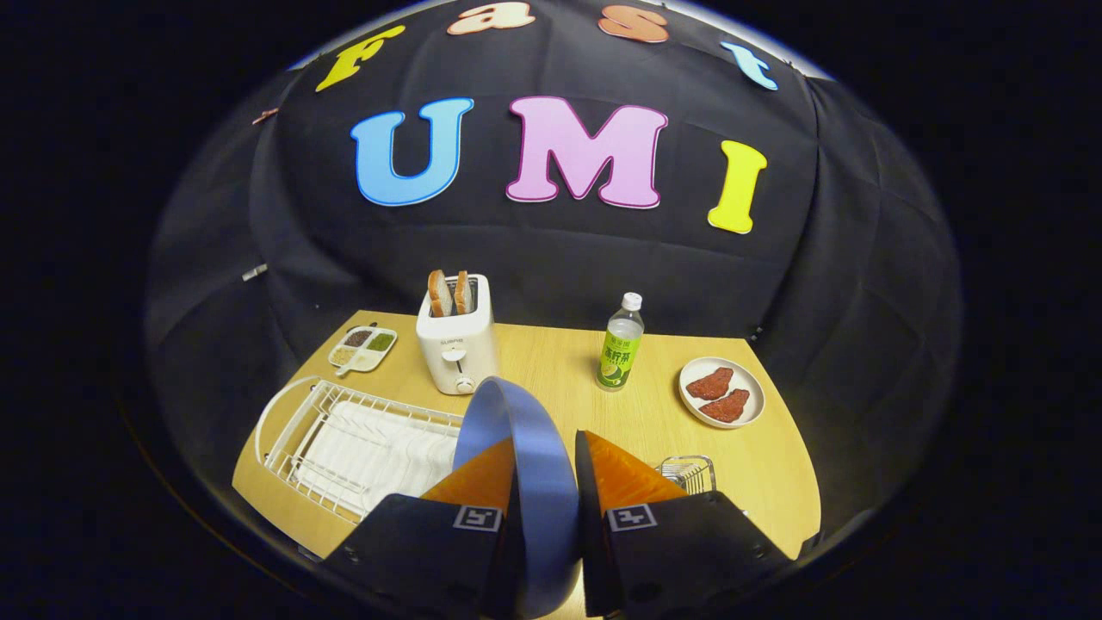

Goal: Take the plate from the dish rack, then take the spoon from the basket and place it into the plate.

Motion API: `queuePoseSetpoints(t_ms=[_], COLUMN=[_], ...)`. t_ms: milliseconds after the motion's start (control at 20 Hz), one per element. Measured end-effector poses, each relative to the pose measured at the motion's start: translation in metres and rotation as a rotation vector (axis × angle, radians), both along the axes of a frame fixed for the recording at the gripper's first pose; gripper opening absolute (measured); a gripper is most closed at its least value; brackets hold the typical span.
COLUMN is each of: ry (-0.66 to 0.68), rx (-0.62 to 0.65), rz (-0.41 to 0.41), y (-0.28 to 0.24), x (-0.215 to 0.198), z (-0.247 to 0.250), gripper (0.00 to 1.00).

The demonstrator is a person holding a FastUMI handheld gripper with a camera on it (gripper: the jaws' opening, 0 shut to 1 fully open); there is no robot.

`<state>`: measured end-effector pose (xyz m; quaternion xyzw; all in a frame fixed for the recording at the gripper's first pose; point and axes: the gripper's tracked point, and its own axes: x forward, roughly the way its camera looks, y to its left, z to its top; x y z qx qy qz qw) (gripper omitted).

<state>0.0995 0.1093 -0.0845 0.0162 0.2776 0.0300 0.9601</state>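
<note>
The gripper is clenched on the plate: its two orange fingers press on either face of the blue plate, which stands on edge between them, clear of the worktop. The plate's rim runs away from the camera, so it shows as a narrow blue arc, top edge curving up and forward toward the toaster. The hollow face appears to turn toward the left finger, though the angle makes this hard to be sure of. Its lower part is cut off between the black finger mounts.

The white wire rack lies on the worktop to the left of the fingers, long axis running from near the toaster's base back toward the camera. Its near right corner is hidden behind the left finger and the plate.

The small wire basket sits just right of the right finger, partly hidden by it. What it holds cannot be made out.

Beyond the fingers, the toaster stands upright with two slices of bread poking up. Left of it lies a small divided tray of seasonings. A green-labelled bottle stands upright right of the toaster, and further right a white dish carries two reddish pieces of meat.
</note>
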Motion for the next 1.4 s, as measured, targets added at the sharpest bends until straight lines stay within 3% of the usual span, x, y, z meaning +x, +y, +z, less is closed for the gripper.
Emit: queuePoseSetpoints(t_ms=[250, 650, 1100, 1400], ry=[0.023, 0.185, 0.300, 0.364], rx=[0.148, 0.387, 0.478, 0.446], rz=[0.038, -0.050, -0.165, -0.097], y=[-0.034, -0.098, -0.142, -0.160], x=[-0.053, -0.129, -0.105, -0.104], z=[-0.007, -0.094, -0.195, -0.230], gripper=[0.29, 0.29, 0.30, 0.32])
